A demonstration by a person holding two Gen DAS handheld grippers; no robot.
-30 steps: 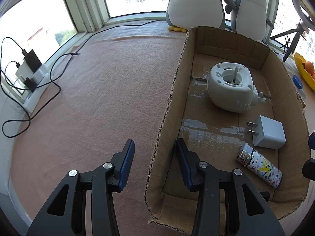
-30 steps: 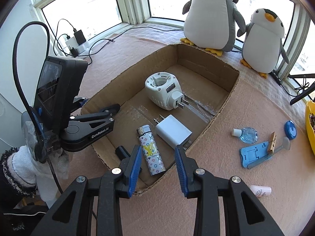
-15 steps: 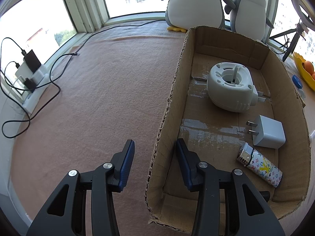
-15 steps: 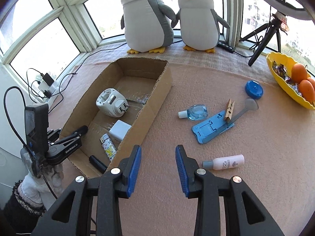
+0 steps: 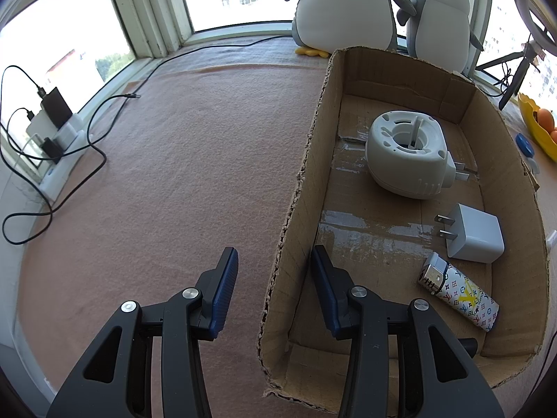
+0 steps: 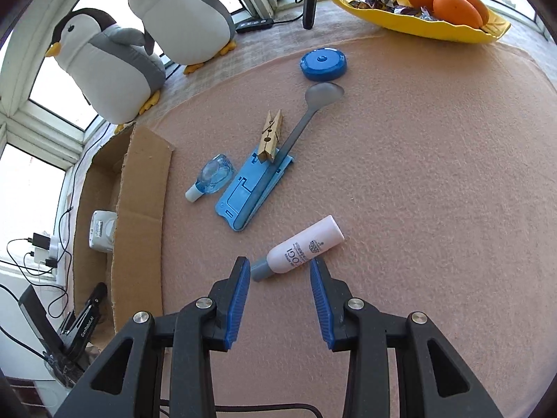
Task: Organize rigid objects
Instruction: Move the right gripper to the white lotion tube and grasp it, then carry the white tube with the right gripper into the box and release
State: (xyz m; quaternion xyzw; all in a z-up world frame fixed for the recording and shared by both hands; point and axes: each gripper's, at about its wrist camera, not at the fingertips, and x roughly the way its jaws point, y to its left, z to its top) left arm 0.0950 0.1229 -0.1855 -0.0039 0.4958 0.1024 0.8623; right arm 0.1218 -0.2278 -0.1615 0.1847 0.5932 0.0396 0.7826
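Lying near my spread, empty right gripper is a small white plastic bottle, grey-capped. My left gripper pinches the brown cardboard box wall.

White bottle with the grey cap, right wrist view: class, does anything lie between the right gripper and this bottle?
Nothing visible does. The white bottle lies on bare cloth just ahead of the right gripper, whose jaws stand apart and empty. The blue phone stand lies farther off.

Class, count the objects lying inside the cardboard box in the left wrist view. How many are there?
3 clearly: a round white plug-in device toward the far end, a white charger in the middle, a patterned lighter nearest. A dark object behind the tool's finger may be a fourth.
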